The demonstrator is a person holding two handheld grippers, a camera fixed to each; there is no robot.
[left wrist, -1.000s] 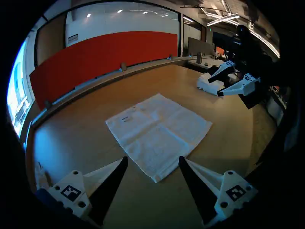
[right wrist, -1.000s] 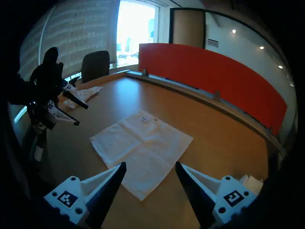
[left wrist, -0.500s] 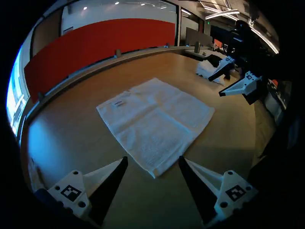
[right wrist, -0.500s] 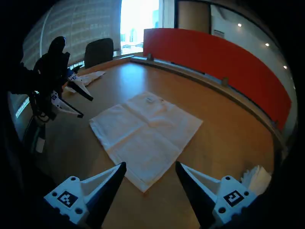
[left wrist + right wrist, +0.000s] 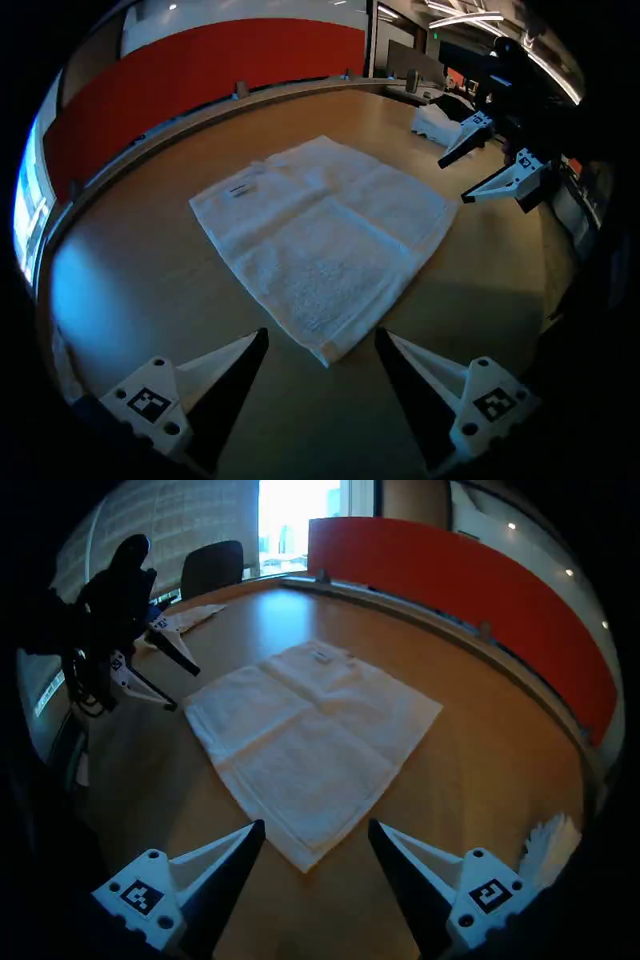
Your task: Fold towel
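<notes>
Two grippers are held above a wooden table, each with its fingers spread wide and nothing between them. No brand or word can be read anywhere. The white towel carries a small sewn label near its far-left corner in the left gripper view, but the print is too small to make out. Each gripper finger bears only a black-and-white square marker.

The towel lies flat and opened out on the table, with crease lines dividing it into quarters. It is turned so that one corner points toward each camera. In the left gripper view the left gripper is near the closest corner, which falls in the gap between its two dark fingers. Whether the tips touch the cloth cannot be told. The right gripper shows farther off, just beside the towel's right-hand corner, its jaws parted and empty, held by a person in dark silhouette. In the right gripper view its own fingers frame the nearest corner the same way, and the left gripper sits just beside the towel's left corner.

A red partition runs along the table's far edge, and a white cloth bundle lies behind the right gripper. An office chair stands by a bright window, with a flat white cloth on the table near it.
</notes>
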